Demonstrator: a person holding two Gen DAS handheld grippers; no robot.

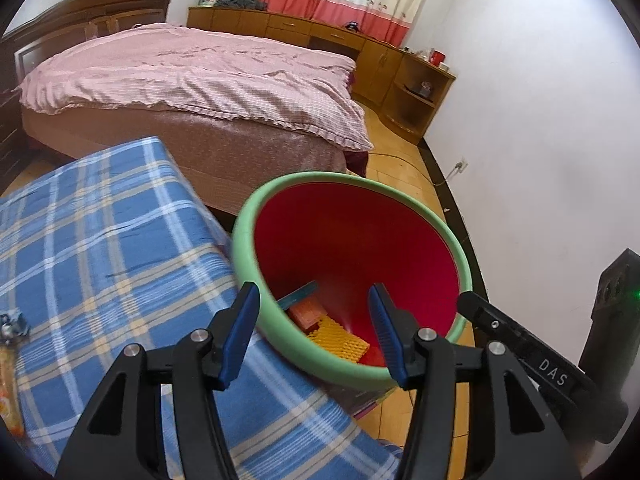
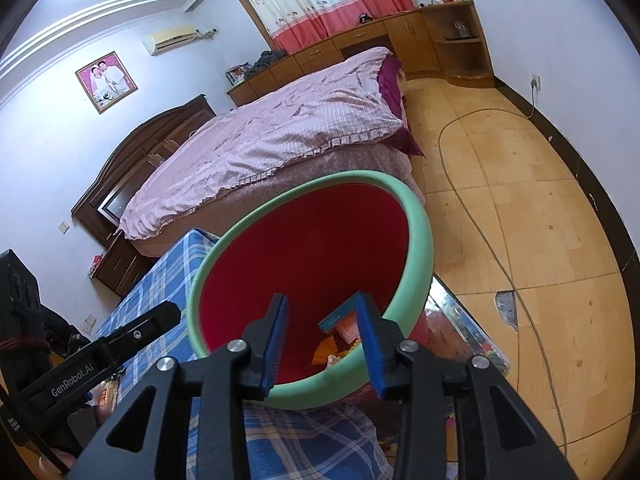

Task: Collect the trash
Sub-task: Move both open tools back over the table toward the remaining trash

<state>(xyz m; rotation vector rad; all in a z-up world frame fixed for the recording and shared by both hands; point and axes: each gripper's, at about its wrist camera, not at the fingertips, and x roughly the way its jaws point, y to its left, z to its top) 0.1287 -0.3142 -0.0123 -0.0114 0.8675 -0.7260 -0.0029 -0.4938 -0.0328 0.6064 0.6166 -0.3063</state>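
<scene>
Both grippers, left gripper (image 1: 314, 334) and right gripper (image 2: 322, 340), hang open and empty over the trash bin (image 1: 246, 258) at center frame, so wrappers (image 1: 340, 338) drop inside it.

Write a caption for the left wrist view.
Open left gripper above red plastic bin with green rim.
</scene>
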